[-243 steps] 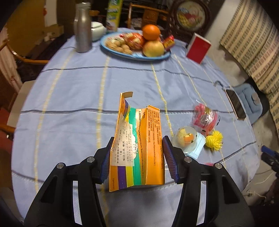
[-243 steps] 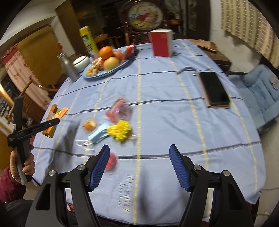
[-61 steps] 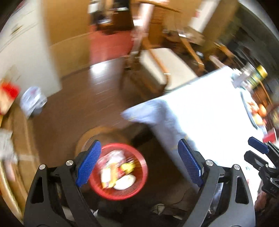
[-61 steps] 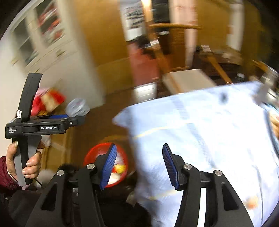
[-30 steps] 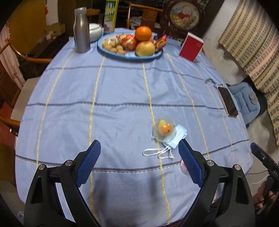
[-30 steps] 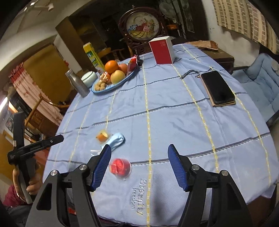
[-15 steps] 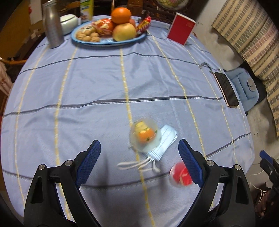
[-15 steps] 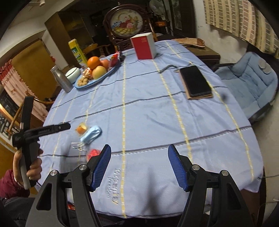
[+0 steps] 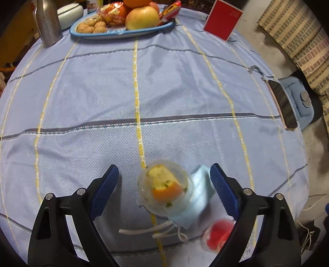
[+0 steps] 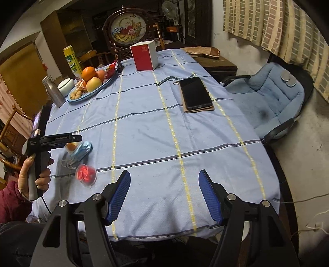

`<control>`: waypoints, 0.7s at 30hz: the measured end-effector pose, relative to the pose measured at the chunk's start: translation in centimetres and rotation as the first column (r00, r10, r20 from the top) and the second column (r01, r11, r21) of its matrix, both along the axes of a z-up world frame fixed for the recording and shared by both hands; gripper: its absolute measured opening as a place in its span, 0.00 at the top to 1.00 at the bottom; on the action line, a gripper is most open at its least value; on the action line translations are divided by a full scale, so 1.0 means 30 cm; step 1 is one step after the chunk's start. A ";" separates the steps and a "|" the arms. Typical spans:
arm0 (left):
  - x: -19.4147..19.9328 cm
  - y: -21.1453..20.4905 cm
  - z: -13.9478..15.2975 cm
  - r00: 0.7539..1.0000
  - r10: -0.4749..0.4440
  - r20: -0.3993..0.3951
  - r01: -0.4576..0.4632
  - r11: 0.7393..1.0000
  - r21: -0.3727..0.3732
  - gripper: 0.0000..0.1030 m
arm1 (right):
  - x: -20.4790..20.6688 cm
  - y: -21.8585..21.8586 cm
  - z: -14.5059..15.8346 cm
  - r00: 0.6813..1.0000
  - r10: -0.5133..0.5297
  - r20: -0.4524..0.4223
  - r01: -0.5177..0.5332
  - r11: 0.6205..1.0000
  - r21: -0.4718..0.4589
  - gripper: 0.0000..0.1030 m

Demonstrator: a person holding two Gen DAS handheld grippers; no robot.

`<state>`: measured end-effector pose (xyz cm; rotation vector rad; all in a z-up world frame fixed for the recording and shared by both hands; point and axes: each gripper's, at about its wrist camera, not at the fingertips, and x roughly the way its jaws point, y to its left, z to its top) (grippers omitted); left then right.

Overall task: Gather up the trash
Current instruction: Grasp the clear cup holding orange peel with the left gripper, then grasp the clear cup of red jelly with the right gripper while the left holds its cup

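A clear plastic cup with orange peel (image 9: 165,188) lies on the blue tablecloth (image 9: 144,92), on top of a used blue face mask (image 9: 194,202). A clear cup with red scraps (image 9: 216,234) lies nearer the table's front edge. My left gripper (image 9: 164,189) is open, its jaws on either side of the peel cup and mask, not touching. In the right wrist view the left gripper (image 10: 61,139) hovers over the mask (image 10: 82,151), with the red cup (image 10: 86,173) in front. My right gripper (image 10: 164,195) is open and empty above the front table edge.
A fruit plate (image 9: 123,22), a metal bottle (image 9: 48,24), a white bowl (image 9: 70,13) and a red box (image 9: 223,20) stand at the far end. A phone on a case (image 10: 195,94) lies at the right. A blue padded chair (image 10: 271,96) stands beside the table.
My left gripper has moved forward and down over the table, so the peel cup and mask now sit between its open jaws. My right gripper has stayed open over the near table edge.
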<state>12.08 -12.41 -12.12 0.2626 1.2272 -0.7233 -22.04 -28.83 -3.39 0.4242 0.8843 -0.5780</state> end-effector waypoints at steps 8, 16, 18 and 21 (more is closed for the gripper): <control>-0.024 0.057 0.086 0.998 0.015 0.060 -0.009 0.996 -0.093 0.50 | 0.049 0.013 0.024 0.997 0.081 0.002 -0.081 0.996 -0.040 0.34; -0.045 0.211 0.262 0.988 0.097 0.121 -0.077 0.984 -0.159 0.50 | 0.171 0.052 0.008 0.976 0.214 0.037 -0.214 0.977 0.001 0.34; -0.051 0.252 0.282 0.983 0.124 0.134 -0.102 0.982 -0.158 0.50 | 0.209 0.065 -0.008 0.967 0.249 0.048 -0.250 0.968 0.032 0.34; -0.066 0.319 0.300 0.976 0.166 0.139 -0.144 0.978 -0.153 0.50 | 0.267 0.085 -0.038 0.954 0.294 0.059 -0.298 0.950 0.088 0.34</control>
